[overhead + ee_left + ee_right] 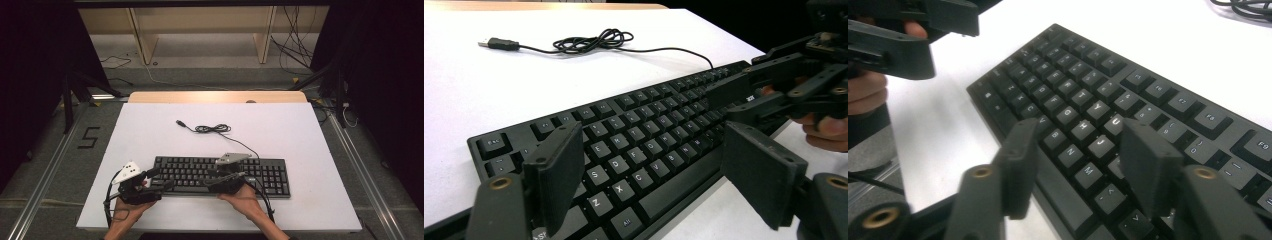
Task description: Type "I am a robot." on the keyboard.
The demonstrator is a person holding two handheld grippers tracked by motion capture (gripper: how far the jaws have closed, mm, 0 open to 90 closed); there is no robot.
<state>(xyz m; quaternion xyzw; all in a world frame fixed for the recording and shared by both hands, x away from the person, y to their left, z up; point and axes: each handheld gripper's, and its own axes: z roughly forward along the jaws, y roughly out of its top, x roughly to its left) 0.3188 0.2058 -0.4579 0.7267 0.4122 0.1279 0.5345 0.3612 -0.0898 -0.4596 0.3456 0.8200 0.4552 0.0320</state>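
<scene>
White-topped table (pixel 150 130) with a wooden far edge, black keyboard (pixel 270 175) lying near the front, its coiled cable (pixel 212 129) behind it

In the high view, the left gripper (pixel 159 179) and right gripper (pixel 215 178) cover the near edge of the flat black plastic keyboard (pixel 260 172), and its key legends are too small to read. In the right gripper view the keyboard's right end (pixel 1248 150) runs off the frame.
</scene>
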